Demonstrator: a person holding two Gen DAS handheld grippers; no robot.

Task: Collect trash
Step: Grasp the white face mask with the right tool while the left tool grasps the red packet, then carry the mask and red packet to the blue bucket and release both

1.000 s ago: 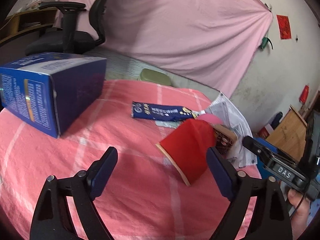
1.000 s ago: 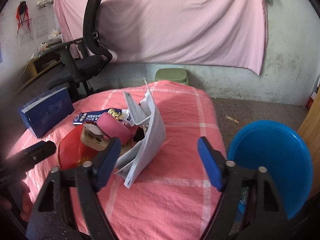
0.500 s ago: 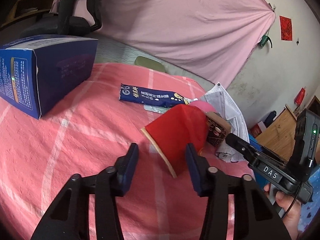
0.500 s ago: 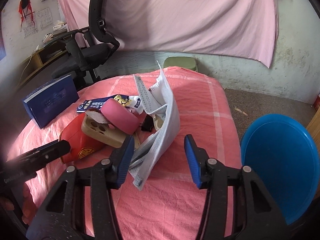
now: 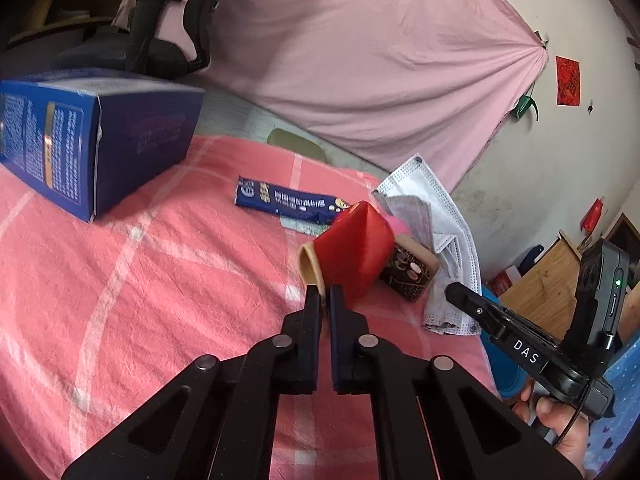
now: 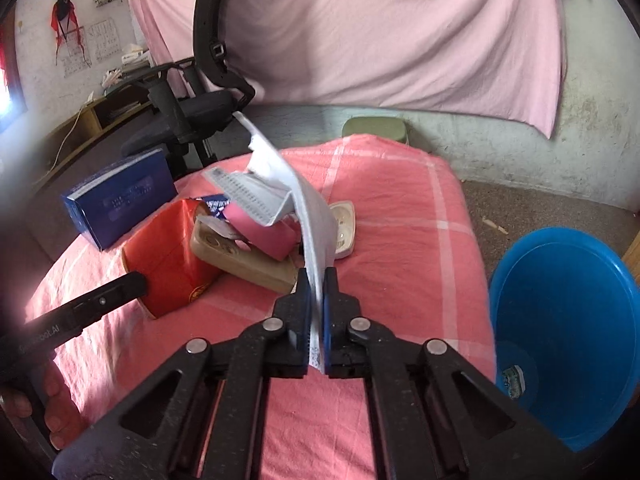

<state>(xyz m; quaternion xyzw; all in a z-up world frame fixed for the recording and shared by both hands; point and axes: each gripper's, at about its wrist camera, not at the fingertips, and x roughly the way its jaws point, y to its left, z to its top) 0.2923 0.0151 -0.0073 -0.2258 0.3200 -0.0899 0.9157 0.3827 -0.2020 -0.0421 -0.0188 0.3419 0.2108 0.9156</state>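
My left gripper (image 5: 325, 294) is shut on the rim of a red paper cup (image 5: 352, 252) lying on its side on the pink checked cloth (image 5: 160, 280); the cup shows in the right wrist view (image 6: 168, 256) too. My right gripper (image 6: 316, 280) is shut on a white face mask (image 6: 308, 216), which stands up from the jaws; it also shows in the left wrist view (image 5: 436, 216). A blue snack wrapper (image 5: 288, 200), a tan phone case (image 6: 244, 256) and a pink object (image 6: 260, 228) lie in the pile.
A blue bucket (image 6: 568, 320) stands on the floor right of the table. A dark blue box (image 5: 88, 136) sits at the table's left. A black office chair (image 6: 200, 96) and a green stool (image 6: 376, 128) stand behind, before a pink sheet.
Both grippers went from open to shut: the left closed on the red cup's rim, the right closed on the mask and moved in closer to the pile.
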